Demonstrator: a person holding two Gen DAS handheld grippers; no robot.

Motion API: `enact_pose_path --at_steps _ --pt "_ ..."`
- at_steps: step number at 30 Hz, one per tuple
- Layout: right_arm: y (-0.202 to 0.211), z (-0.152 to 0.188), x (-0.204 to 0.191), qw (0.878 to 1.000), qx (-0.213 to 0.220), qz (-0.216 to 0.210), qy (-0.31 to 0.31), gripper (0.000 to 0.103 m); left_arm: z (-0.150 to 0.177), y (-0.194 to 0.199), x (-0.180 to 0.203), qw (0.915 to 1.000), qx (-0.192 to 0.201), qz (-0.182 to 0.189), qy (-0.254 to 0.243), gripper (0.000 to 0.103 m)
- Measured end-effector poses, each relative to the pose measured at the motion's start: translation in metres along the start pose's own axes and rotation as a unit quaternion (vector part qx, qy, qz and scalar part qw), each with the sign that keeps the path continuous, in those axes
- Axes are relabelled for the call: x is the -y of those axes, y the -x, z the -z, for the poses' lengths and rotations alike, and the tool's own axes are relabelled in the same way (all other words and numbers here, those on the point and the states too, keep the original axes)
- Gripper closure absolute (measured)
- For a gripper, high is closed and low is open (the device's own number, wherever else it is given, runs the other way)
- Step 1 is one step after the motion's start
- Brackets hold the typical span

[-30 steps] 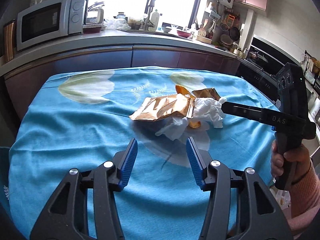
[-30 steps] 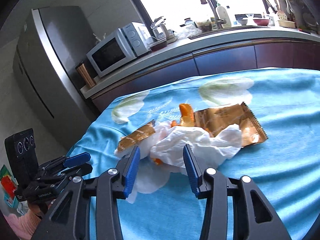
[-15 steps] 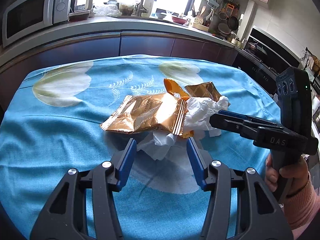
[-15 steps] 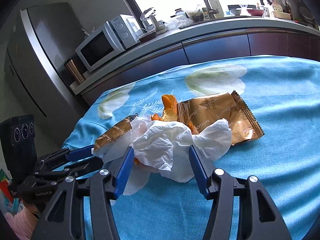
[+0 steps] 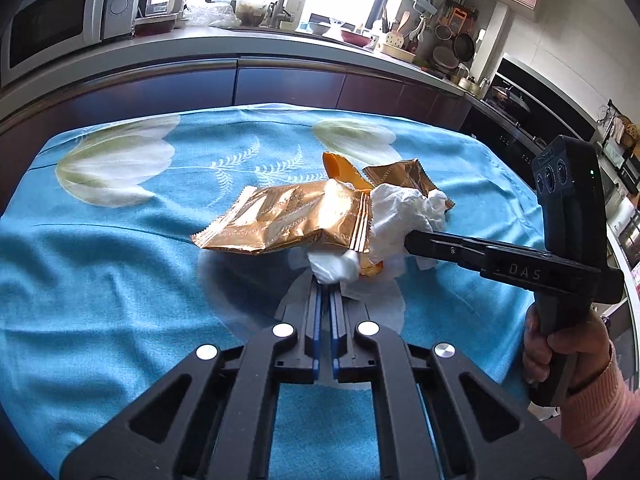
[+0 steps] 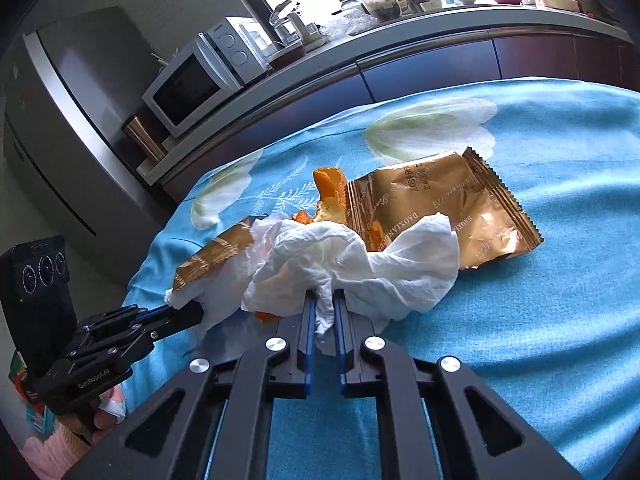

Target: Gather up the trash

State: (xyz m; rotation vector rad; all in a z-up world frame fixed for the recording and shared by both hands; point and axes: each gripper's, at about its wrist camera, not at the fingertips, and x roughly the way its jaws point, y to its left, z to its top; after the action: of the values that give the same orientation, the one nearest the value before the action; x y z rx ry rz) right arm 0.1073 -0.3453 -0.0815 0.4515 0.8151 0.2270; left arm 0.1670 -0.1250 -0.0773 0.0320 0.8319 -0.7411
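Note:
A trash pile lies on the blue tablecloth (image 5: pixel 100 280): a gold snack wrapper (image 5: pixel 292 218), a second gold wrapper (image 6: pixel 440 208), orange peel (image 6: pixel 330 192) and crumpled white tissue (image 6: pixel 352 264). My left gripper (image 5: pixel 325 292) is shut on the near edge of the white tissue (image 5: pixel 334 268) under the gold wrapper. My right gripper (image 6: pixel 322 306) is shut on a fold of the tissue; in the left wrist view it (image 5: pixel 408 240) enters the pile from the right. The left gripper shows at the lower left of the right wrist view (image 6: pixel 192 312).
A kitchen counter (image 5: pixel 240 44) with a microwave (image 5: pixel 52 12), a tap and bottles runs behind the table. A fridge (image 6: pixel 80 120) stands at the left. An oven and pans (image 5: pixel 512 96) are at the right. The table's edge drops off near the right hand.
Both grippers moved forward into the pile and went from open to shut on the tissue. The gold wrapper now rests tilted on top of the left side.

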Motion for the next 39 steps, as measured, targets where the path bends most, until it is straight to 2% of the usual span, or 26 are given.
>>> enact_pose_path --at_steps 9,12,18,22,25,34,39 --pt "0.02 0.009 -0.004 1.0 0.019 -0.012 0.009 0.097 0.014 0.031 -0.004 0.9997 0.02 0.012 0.008 0.101" --pt "0.027 0.011 -0.009 0.999 0.025 -0.017 0.016 0.097 0.023 0.043 -0.009 0.9991 0.02 0.03 0.02 0.101" --pt "0.036 0.013 -0.025 0.998 0.034 -0.029 0.036 0.097 0.044 0.068 -0.016 0.9994 0.026 0.014 0.018 0.101" --pt "0.038 0.014 -0.039 0.997 0.034 -0.04 0.054 0.097 0.058 0.087 -0.023 0.999 0.031 0.022 0.024 0.101" --pt "0.036 0.015 -0.05 0.996 0.031 -0.05 0.065 0.097 0.066 0.101 -0.031 0.998 0.036 0.037 0.038 0.101" --pt "0.025 0.022 -0.099 0.987 0.011 -0.107 0.115 0.097 0.075 0.125 -0.049 0.9971 0.051 0.016 0.055 0.101" --pt "0.005 0.025 -0.124 0.984 -0.003 -0.118 0.134 0.097 0.081 0.13 -0.051 0.9971 0.051 0.015 0.055 0.101"
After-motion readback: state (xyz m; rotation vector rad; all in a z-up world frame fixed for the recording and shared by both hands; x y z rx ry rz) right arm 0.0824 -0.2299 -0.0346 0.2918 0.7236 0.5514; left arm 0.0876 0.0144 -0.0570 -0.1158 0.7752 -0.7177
